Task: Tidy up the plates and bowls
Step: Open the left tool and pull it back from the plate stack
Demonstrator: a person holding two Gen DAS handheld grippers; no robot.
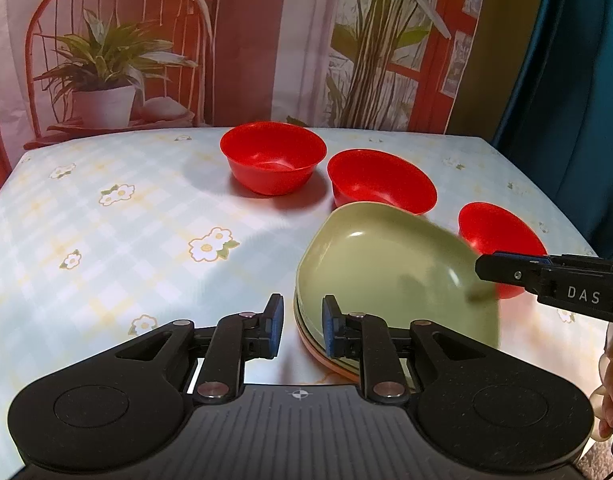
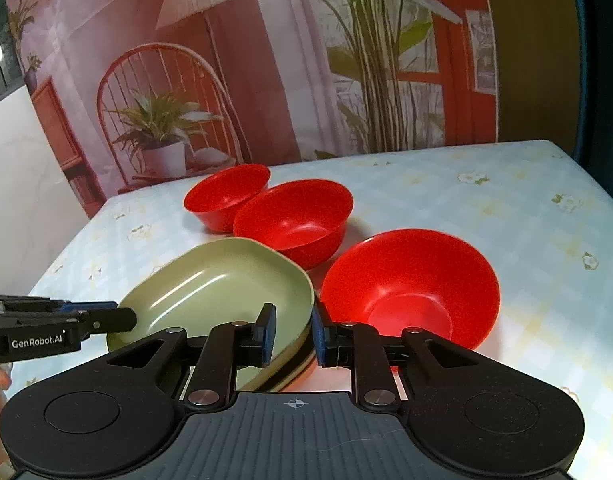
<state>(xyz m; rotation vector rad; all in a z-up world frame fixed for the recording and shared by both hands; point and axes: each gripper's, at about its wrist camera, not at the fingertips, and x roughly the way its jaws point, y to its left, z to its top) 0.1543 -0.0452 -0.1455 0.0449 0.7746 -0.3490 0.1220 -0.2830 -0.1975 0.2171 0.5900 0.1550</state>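
Note:
A green plate (image 1: 386, 272) tops a small stack of plates at the table's near edge; an orange plate rim (image 1: 326, 362) shows beneath. It also shows in the right wrist view (image 2: 218, 288). Three red bowls stand behind: one far left (image 1: 272, 156), one in the middle (image 1: 380, 182), one at the right (image 1: 498, 236). My left gripper (image 1: 302, 328) is open, its fingers straddling the stack's left rim. My right gripper (image 2: 292, 334) is open, straddling the green plate's right rim, next to the nearest red bowl (image 2: 410, 284).
The table has a pale checked cloth with flowers (image 1: 106, 220). A printed backdrop with a chair and plants (image 1: 114, 60) hangs behind it. The table's right edge (image 1: 546, 184) borders a dark teal curtain.

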